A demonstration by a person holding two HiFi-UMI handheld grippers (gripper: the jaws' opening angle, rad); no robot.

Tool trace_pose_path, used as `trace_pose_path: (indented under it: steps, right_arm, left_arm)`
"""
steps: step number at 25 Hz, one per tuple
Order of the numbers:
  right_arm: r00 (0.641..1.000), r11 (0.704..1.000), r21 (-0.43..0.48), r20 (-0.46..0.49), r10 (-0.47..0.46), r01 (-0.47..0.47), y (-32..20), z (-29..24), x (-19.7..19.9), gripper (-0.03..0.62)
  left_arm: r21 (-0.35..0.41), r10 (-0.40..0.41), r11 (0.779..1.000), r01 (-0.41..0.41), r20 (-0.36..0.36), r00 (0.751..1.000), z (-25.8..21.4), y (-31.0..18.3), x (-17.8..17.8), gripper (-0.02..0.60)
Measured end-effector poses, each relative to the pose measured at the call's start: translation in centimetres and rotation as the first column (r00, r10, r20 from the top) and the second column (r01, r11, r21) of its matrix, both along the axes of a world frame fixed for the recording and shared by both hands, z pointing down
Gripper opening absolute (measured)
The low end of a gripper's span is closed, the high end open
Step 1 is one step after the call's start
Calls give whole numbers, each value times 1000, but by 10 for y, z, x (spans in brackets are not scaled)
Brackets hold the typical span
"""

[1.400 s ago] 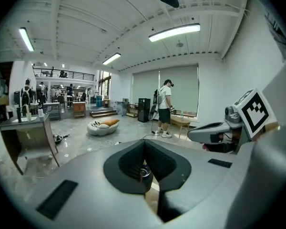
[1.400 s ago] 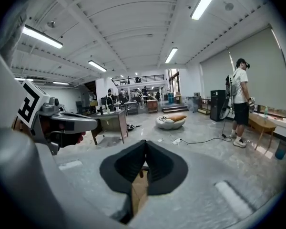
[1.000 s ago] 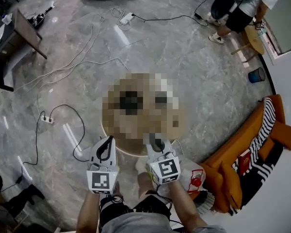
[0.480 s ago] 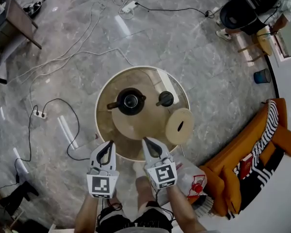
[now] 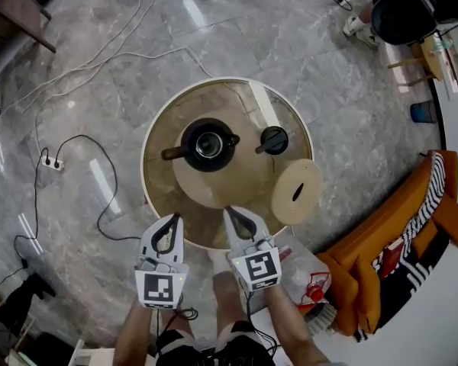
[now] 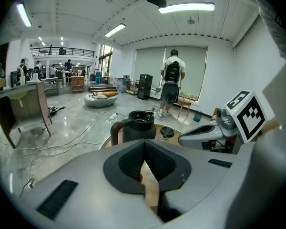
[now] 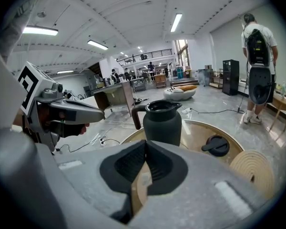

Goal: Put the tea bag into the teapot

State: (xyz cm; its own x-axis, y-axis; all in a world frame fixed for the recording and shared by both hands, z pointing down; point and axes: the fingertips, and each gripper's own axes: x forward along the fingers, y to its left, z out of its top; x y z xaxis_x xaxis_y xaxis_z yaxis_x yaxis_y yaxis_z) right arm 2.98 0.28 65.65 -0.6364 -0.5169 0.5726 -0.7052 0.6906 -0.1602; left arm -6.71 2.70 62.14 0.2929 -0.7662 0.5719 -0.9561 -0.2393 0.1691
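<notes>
A dark teapot (image 5: 208,144) stands open-topped on a round wooden board (image 5: 214,185) on the round table (image 5: 148,138). Its black lid (image 5: 273,139) lies to the right of it. No tea bag shows in any view. My left gripper (image 5: 170,219) and right gripper (image 5: 230,213) hover side by side over the table's near edge, both shut and empty. From the left gripper (image 6: 144,144) the teapot (image 6: 139,126) is straight ahead, the lid (image 6: 167,132) right of it. The right gripper (image 7: 145,147) also faces the teapot (image 7: 162,120), with the lid (image 7: 215,145) to its right.
A round woven disc (image 5: 296,192) rests at the table's right rim. Cables (image 5: 76,75) and a power strip (image 5: 49,162) lie on the floor to the left. An orange sofa (image 5: 382,250) is at the right. A person (image 6: 171,80) stands beyond the table.
The head view has shifted, so the table now shows larger and whole. Both grippers have stayed shut by its near edge.
</notes>
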Motion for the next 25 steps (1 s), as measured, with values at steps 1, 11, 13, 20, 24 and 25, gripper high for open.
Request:
trace_pose_path:
  steps: [1, 11, 13, 20, 24, 25]
  right_arm:
    - [1000, 1000, -6, -5, -4, 4, 0, 7, 0, 0]
    - [1000, 998, -64, 9, -19, 20, 6, 67, -4, 0]
    - [1000, 998, -64, 14, -13, 14, 6, 78, -4, 0]
    - [999, 995, -86, -8, -44, 43, 11, 122, -15, 83]
    - [998, 993, -104, -21, -55, 52, 15, 143, -20, 129]
    - [998, 992, -111, -25, -57, 54, 15, 147, -22, 130]
  left_arm:
    - [-5, -2, 1000, 2, -4, 1000, 7, -1, 1, 15]
    - [-28, -1, 1000, 1, -7, 1000, 64, 0, -3, 15]
    - [-24, 9, 1000, -9, -2, 1000, 72, 2, -3, 15]
    - [-54, -12, 998, 11, -3, 1000, 105, 6, -10, 15]
    - [-70, -23, 997, 22, -4, 1000, 116, 10, -14, 15]
    - [-71, -25, 997, 25, -4, 1000, 118, 11, -16, 15]
